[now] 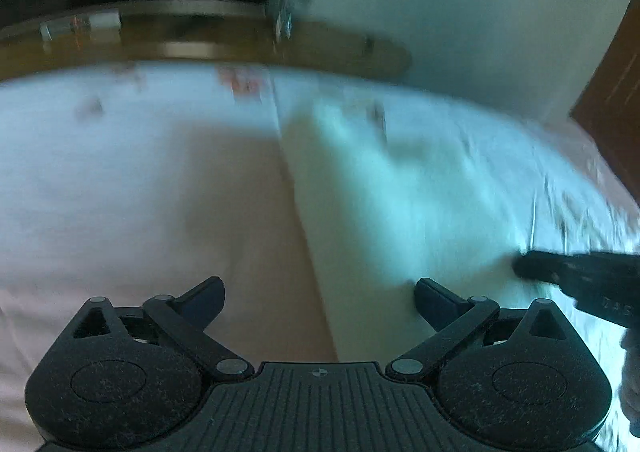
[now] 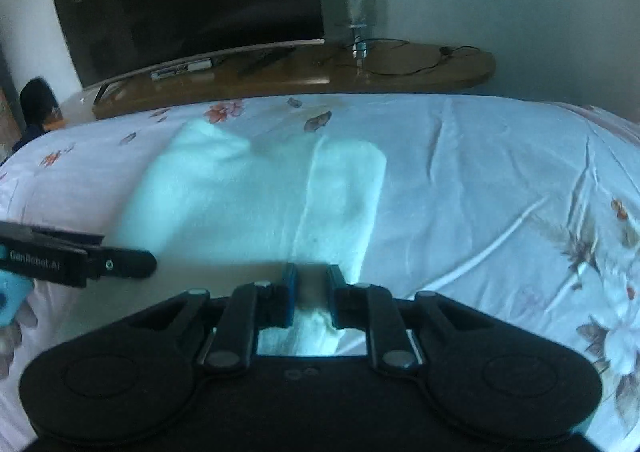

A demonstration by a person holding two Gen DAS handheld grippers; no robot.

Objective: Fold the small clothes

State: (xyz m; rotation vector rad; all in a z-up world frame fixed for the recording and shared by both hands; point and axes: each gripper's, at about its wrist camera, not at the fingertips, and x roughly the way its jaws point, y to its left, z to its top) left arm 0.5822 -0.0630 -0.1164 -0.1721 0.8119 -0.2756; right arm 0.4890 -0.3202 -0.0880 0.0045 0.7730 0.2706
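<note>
A bed (image 2: 500, 172) with a flowered sheet. Right claw (image 2: 311, 294) clamps the near edge of the pale garment (image 2: 248, 192), which spreads ahead of it. Left claw (image 1: 318, 300) hangs wide apart, empty. Mid-fold, I'd say; next it needs its own corner.

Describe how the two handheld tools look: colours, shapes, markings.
Both are matte black plastic with round pivot housings, linkage bars and silver pins. The left tool has a ribbed base; its side reads "GenRobot.AI" above a light blue part. The right tool has blue finger pads.
</note>
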